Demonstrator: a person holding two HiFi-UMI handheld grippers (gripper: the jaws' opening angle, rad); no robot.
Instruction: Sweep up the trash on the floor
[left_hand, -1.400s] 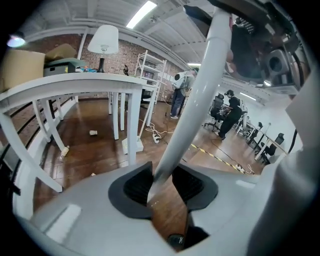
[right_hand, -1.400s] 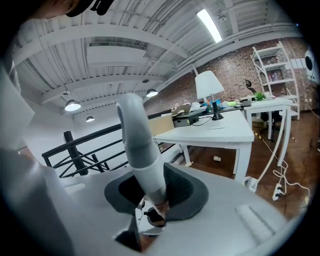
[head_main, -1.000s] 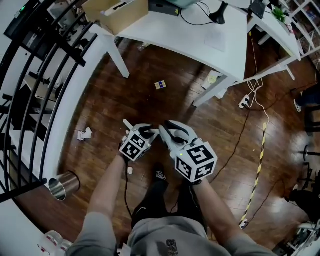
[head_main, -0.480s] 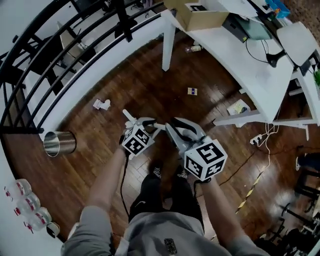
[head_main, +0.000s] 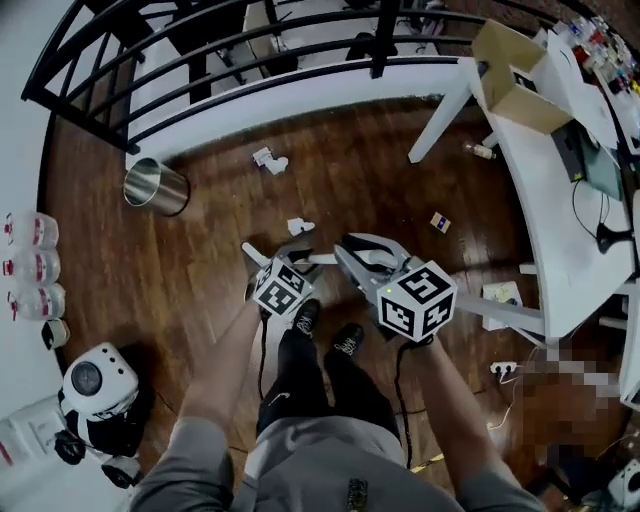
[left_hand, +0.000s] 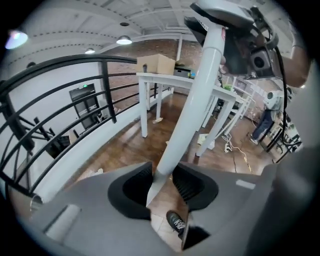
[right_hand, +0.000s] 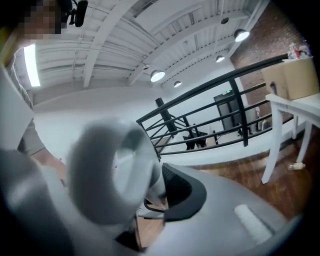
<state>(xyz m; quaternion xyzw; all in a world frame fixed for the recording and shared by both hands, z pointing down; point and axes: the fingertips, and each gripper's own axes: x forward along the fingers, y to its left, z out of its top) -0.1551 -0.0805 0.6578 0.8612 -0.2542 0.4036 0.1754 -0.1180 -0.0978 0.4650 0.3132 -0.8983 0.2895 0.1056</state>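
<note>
On the floor (head_main: 200, 290), a can (head_main: 155, 187) lies near the railing (head_main: 250, 70) along the far edge, with a paper wad (head_main: 268, 159) to its right by the same edge. A smaller scrap (head_main: 299, 226) sits just ahead of the left tongs (head_main: 290, 250) and right tongs (head_main: 348, 252), side by side on one handle (head_main: 320, 259), above two shoes (head_main: 305, 317). A table (head_main: 570, 250) fills the right side, a box (head_main: 515, 75) on its far corner. Bottles (head_main: 30, 265) line the floor's left edge.
</note>
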